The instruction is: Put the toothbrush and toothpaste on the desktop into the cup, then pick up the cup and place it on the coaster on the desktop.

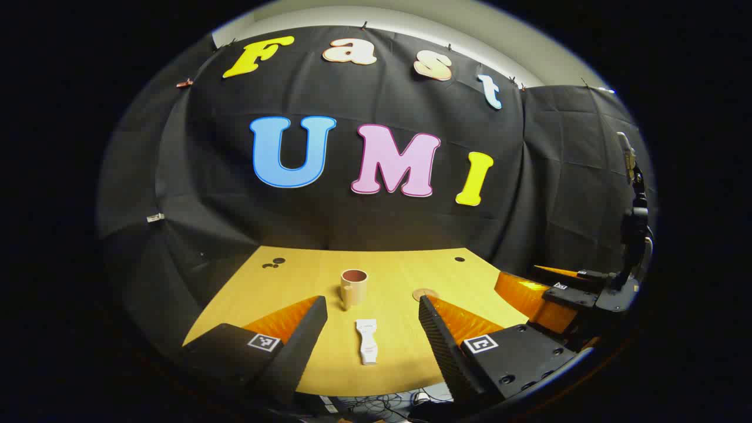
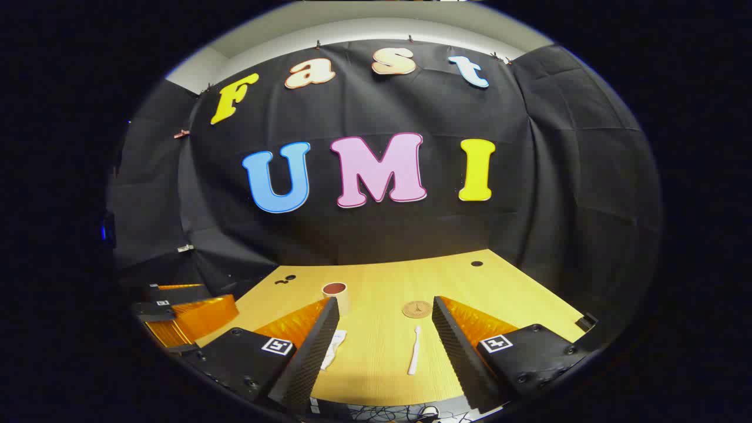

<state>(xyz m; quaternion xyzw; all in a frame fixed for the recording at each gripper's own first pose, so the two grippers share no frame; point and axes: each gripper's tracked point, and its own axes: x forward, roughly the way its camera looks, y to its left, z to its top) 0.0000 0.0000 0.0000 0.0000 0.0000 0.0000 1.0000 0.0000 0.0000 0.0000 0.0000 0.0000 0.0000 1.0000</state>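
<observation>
Both claws released, hovering above the desk [image 1: 405,276]. Left claw [image 1: 373,320] faces the toothpaste [image 1: 366,341], lying flat before the cup [image 1: 353,286]; likely light and soft, best pinched mid-body. Right claw [image 2: 385,329] faces the toothbrush [image 2: 415,351], near the coaster [image 2: 416,309]; thin, stiff, probably slippery, so take the handle's middle.

Wooden desktop [image 2: 517,299] with cup [image 1: 353,286], toothpaste [image 1: 366,341], toothbrush [image 2: 415,351], coaster [image 2: 416,309].
</observation>
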